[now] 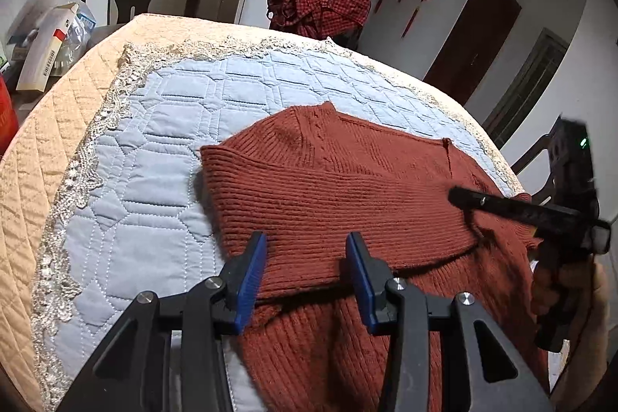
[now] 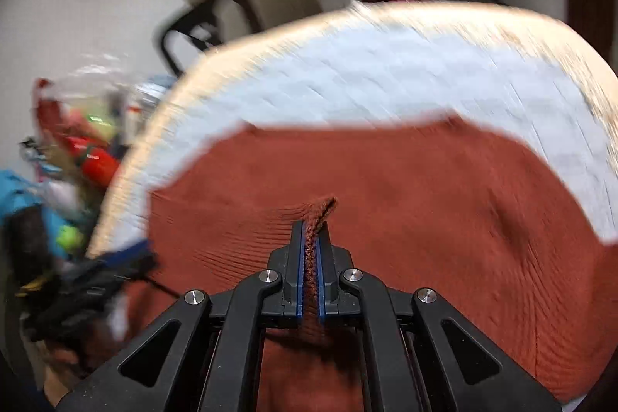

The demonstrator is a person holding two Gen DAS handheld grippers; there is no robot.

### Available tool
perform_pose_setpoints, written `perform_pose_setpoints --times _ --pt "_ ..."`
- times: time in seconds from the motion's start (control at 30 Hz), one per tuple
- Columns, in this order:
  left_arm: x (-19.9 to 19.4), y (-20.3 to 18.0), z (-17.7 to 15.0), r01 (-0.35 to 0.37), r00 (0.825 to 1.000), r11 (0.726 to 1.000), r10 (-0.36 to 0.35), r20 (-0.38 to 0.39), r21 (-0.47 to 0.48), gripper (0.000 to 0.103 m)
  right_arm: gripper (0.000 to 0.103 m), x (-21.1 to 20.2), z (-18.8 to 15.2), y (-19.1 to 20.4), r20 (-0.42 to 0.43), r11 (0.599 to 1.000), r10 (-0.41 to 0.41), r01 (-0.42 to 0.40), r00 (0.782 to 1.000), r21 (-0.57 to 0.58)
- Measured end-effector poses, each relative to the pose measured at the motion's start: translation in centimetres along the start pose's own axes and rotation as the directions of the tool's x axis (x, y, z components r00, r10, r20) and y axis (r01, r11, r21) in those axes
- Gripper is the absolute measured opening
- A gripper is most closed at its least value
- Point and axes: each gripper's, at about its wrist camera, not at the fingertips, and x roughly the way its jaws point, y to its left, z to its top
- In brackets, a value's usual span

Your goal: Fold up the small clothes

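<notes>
Sweater (image 1: 340, 188), rust red, lies on the blue quilt (image 1: 162, 126) in the middle of both frames. Right claw (image 2: 312, 238) pinches a fold of it, likely to pull it over. Left claw (image 1: 305, 257) hangs half open above the knit, holding nothing. Right view is blurry; the sweater's bottom is cut off.

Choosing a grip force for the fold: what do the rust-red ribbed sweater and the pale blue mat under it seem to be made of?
Rust-red ribbed sweater: soft knit, likely wool or acrylic; matte, with raised ribs and a fuzzy edge pinched in the right gripper. Pale blue mat: quilted fabric, slight sheen, stitched geometric panels, lace-like trim.
</notes>
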Motion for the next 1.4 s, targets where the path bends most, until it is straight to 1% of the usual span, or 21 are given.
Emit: perform_pose_setpoints --times 0.03,0.07,0.13,0.2,0.27,0.37,0.47,0.53,0.6,0.63,0.67,0.7,0.8,0.83,0.87,0.97,1.07,1.17,1.27,1.33,1.4 --pt "-0.3 0.0 0.0 0.002 1.000 1.000 -0.002 -0.001 0.001 0.044 0.005 0.0 -0.4 -0.4 -0.001 1.000 -0.029 0.029 1.000 0.003" --pt "-0.8 0.1 0.0 0.006 1.000 1.000 -0.006 0.002 -0.001 0.044 0.006 -0.5 -0.8 -0.7 0.010 0.999 -0.030 0.029 1.000 0.017" --pt "-1.7 0.2 0.0 0.010 1.000 1.000 -0.010 0.019 0.000 0.044 0.006 -1.8 -1.3 -0.6 0.041 1.000 -0.017 0.016 0.999 0.023" --pt "-2.2 0.3 0.0 -0.003 1.000 1.000 0.003 0.031 0.006 0.044 0.006 -3.3 -1.9 0.1 0.073 1.000 -0.003 0.003 0.997 -0.009" --pt "-1.9 0.4 0.1 -0.015 1.000 1.000 0.015 0.024 0.011 0.044 0.006 -3.3 -2.4 1.2 0.057 0.999 0.011 -0.008 0.998 -0.045" --pt "-0.1 0.4 -0.5 -0.038 0.998 0.999 0.039 -0.040 0.022 0.044 0.006 -0.9 -3.4 1.8 -0.029 0.995 -0.026 0.023 0.999 -0.096" --pt "-0.9 -0.1 -0.7 -0.054 0.998 0.998 0.055 -0.031 0.039 0.044 0.006 -1.8 -3.5 1.4 -0.006 0.997 -0.020 0.019 1.000 -0.077" --pt "-2.0 -0.4 -0.8 -0.040 0.999 0.999 0.041 -0.011 0.036 0.045 0.006 -2.9 -3.8 1.8 0.022 0.993 -0.036 0.038 0.999 -0.109" --pt "-2.9 -1.0 -1.0 -0.044 0.999 0.998 0.044 0.006 0.054 0.046 0.006 -3.8 -4.4 1.9 0.032 0.992 -0.026 0.030 0.999 -0.123" --pt "-3.2 -1.4 -1.3 -0.037 0.999 0.998 0.037 0.006 0.059 0.046 0.007 -4.2 -4.8 1.7 0.034 0.992 -0.022 0.026 0.999 -0.120" --pt "-3.5 -1.6 -1.6 -0.025 1.000 0.998 0.025 -0.002 0.061 0.046 0.014 -4.5 -5.4 1.5 0.025 0.993 -0.024 0.027 0.999 -0.111" --pt "-3.6 -2.0 -2.0 -0.015 1.000 0.998 0.016 -0.012 0.065 0.048 0.017 -4.8 -6.0 1.2 0.016 0.994 -0.031 0.032 0.999 -0.104" --pt "-3.6 -3.0 -3.7 0.002 0.999 0.996 0.002 -0.046 0.089 0.054 0.020 -5.6 -7.6 0.4 -0.001 0.995 -0.025 0.025 1.000 -0.094" --pt "-3.3 -3.3 -4.4 0.007 0.998 0.995 -0.001 -0.064 0.099 0.055 0.021 -5.6 -8.2 0.1 -0.012 0.995 -0.026 0.025 1.000 -0.096" --pt "-2.9 -3.4 -4.9 -0.001 0.997 0.994 0.010 -0.080 0.109 0.055 0.021 -5.6 -8.8 -0.3 -0.022 0.995 -0.031 0.028 0.999 -0.100" --pt "-3.3 -4.3 -5.7 -0.049 0.996 0.987 0.059 -0.062 0.156 0.055 0.021 -6.7 -9.8 -0.6 -0.011 0.994 -0.033 0.031 0.999 -0.109" --pt "-4.3 -4.5 -5.9 -0.031 0.998 0.989 0.039 -0.053 0.145 0.055 0.021 -8.0 -10.5 -0.6 0.013 0.990 -0.064 0.065 0.998 -0.123" --pt "-4.7 -4.4 -7.0 -0.052 0.997 0.986 0.060 -0.049 0.156 0.056 0.021 -8.8 -11.9 -1.5 0.006 0.989 -0.096 0.096 0.995 -0.111" --pt "-5.3 -3.9 -8.1 -0.047 0.998 0.987 0.052 -0.033 0.152 0.057 0.021 -10.1 -13.4 -2.7 0.018 0.993 -0.087 0.088 0.996 -0.074" --pt "-5.7 -3.7 -8.0 -0.051 0.998 0.990 0.055 -0.026 0.135 0.062 0.021 -11.2 -14.4 -3.4 0.027 0.995 -0.090 0.091 0.996 -0.048" --pt "-5.8 -3.4 -8.1 -0.069 0.997 0.991 0.073 -0.034 0.115 0.063 0.021 -12.0 -15.0 -4.0 0.034 0.996 -0.084 0.085 0.996 -0.027"
